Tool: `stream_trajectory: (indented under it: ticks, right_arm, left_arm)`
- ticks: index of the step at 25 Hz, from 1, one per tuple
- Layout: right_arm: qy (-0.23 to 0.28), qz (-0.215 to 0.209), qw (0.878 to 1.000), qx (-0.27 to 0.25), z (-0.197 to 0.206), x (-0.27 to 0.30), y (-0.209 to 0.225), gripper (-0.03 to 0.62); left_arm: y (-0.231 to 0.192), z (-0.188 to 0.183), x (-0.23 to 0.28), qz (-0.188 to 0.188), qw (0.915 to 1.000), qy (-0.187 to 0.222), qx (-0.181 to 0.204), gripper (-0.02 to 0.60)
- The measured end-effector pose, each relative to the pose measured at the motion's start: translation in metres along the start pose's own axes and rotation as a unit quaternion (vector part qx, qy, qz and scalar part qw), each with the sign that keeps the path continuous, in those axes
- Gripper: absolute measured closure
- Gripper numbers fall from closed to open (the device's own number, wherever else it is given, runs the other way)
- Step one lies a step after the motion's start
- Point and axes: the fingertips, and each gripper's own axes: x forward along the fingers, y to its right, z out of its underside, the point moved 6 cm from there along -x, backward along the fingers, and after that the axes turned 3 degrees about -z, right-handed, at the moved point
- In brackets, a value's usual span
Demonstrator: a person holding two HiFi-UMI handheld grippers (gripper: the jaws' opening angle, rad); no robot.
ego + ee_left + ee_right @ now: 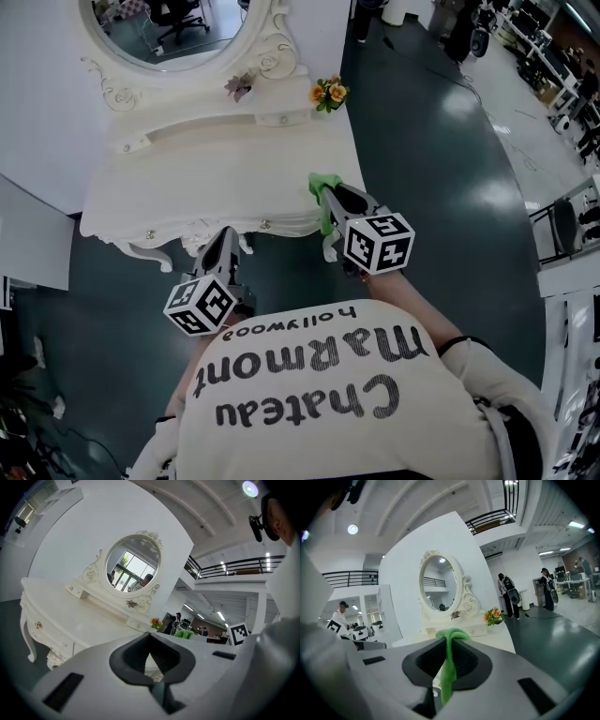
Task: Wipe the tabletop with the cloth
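Head view
- Worktop (211, 173): white dressing table with a carved front edge and an oval mirror (169, 28) at the back.
- Flowers (328, 92): small orange bunch at the back right corner.
- Right gripper (330, 195): at the front right corner of the worktop, fingers pointing toward the mirror.
- Cloth (325, 221): green, held at the right gripper's tips. One end is over the corner, the rest hangs down past the front edge. Cannot tell if it touches the surface.
- Left gripper (228, 234): off the worktop, just in front of its carved edge, over the dark floor (431, 169). It is well apart from the cloth.

Left gripper view
- Left gripper (150, 639): fingers pressed together at the tips, with nothing between them.
- Background: worktop (89, 620) and mirror (133, 566) ahead, flowers (156, 622) to the right, and a bit of green cloth (184, 633) beyond.

Right gripper view
- Right gripper (449, 644): fingers pinching the cloth (449, 672). A fold bulges above the tips and a strip trails down between the pads.
- Background: worktop (499, 641) just ahead, mirror (440, 590) upright behind it, flowers (493, 615) at its right.
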Motion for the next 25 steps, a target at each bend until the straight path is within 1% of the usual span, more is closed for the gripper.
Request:
stream_trajectory:
  ticks: [15, 25]
  right_arm:
    - [-0.005, -0.004, 1.0, 0.002, 0.006, -0.001, -0.005, 0.545]
    - [-0.01, -0.007, 1.0, 0.004, 0.015, 0.004, -0.011, 0.545]
  left_arm:
    - [0.0, -0.003, -0.008, 0.0, 1.0, 0.008, -0.003, 0.574]
    - [-0.007, 0.0, -0.009, -0.001, 1.0, 0.006, -0.006, 0.574]
